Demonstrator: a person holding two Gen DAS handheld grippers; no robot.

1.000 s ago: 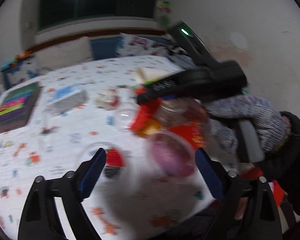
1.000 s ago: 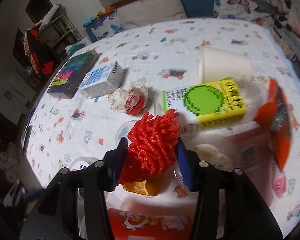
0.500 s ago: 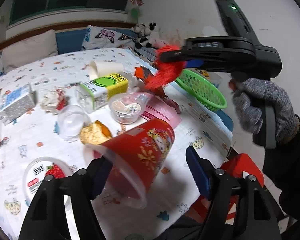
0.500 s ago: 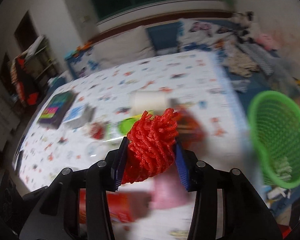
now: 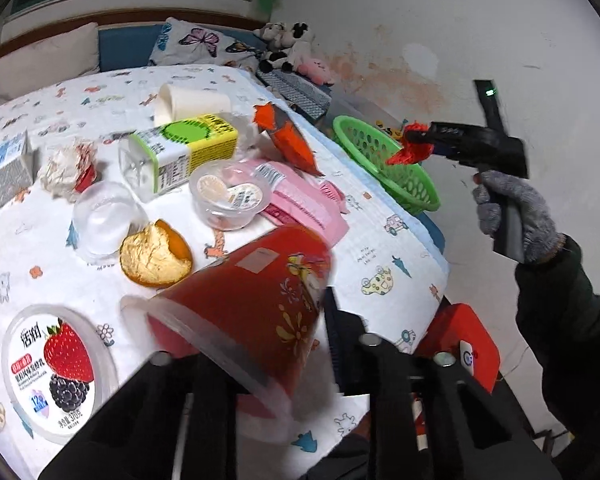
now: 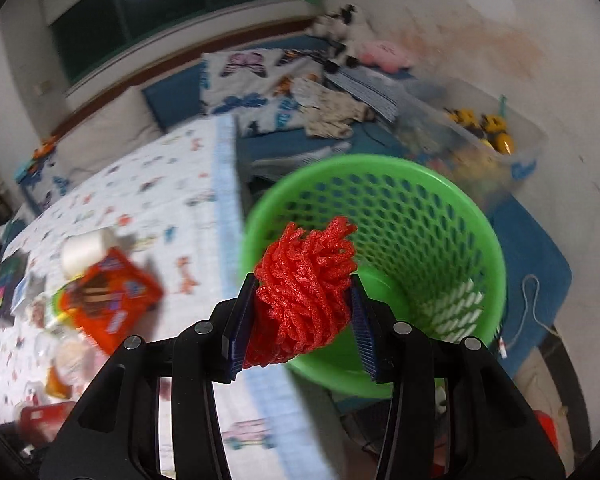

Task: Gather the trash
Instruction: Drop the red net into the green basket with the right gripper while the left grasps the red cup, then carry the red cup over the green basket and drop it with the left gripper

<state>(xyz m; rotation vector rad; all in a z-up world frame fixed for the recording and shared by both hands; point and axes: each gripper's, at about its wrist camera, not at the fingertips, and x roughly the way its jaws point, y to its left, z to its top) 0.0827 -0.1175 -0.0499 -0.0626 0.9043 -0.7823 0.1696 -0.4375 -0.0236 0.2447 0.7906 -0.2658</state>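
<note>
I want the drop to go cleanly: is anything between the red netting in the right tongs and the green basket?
Nothing visible. The red netting hangs over the open green basket.

I count one green basket [image 5: 384, 160], one wad of red mesh [image 6: 304, 292], one red cup [image 5: 244, 308], one strawberry yogurt lid [image 5: 52, 364], two clear plastic cups [image 5: 104, 220] [image 5: 228, 196], one orange peel [image 5: 156, 256], two cartons [image 5: 184, 152] [image 5: 4, 168], one orange wrapper [image 5: 288, 140], one pink packet [image 5: 304, 204], one crumpled tissue [image 5: 66, 166] and one white paper cup [image 5: 192, 102] at upper left.
</note>
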